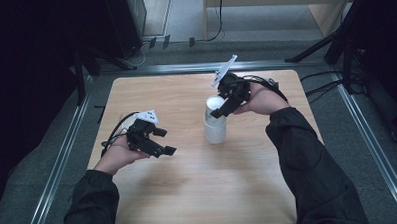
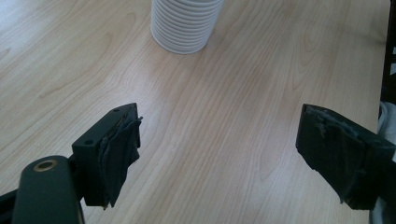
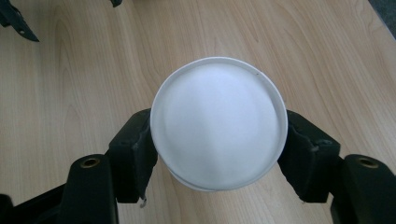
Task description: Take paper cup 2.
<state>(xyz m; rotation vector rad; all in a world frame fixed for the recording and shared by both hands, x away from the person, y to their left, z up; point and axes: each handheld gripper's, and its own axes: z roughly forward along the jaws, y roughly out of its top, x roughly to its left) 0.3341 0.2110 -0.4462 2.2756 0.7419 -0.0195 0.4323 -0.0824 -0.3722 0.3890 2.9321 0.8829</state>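
Two claws are on my screens, one in each of the person's hands, over a pale wooden bench. Near the middle of the bench stands a stack of white cups, upside down with the base of the top cup facing up. From above, I see the stack a little toward the far right of centre, upright on the wood.

My right claw comes in from the right, held by the right hand, with its grey three-cornered plate tilted up toward the far edge. In the right gripper view the round white base of the top cup sits between the two black jaws, and both pads press against its sides, one at each flank. I read this claw as pinching the top cup of the stack. Whether that cup is lifted off the ones beneath, I cannot tell.

My left claw hovers near the bench's left side, well apart from the stack, in the left hand, its jaws pointing right toward the middle. In the left gripper view its jaws are spread wide, with bare wood between them and nothing held. The pads look worn and ragged at the edges. Farther ahead in that view, the ribbed rims of the stacked cups rest on the bench.

Dark sleeves cover both forearms.
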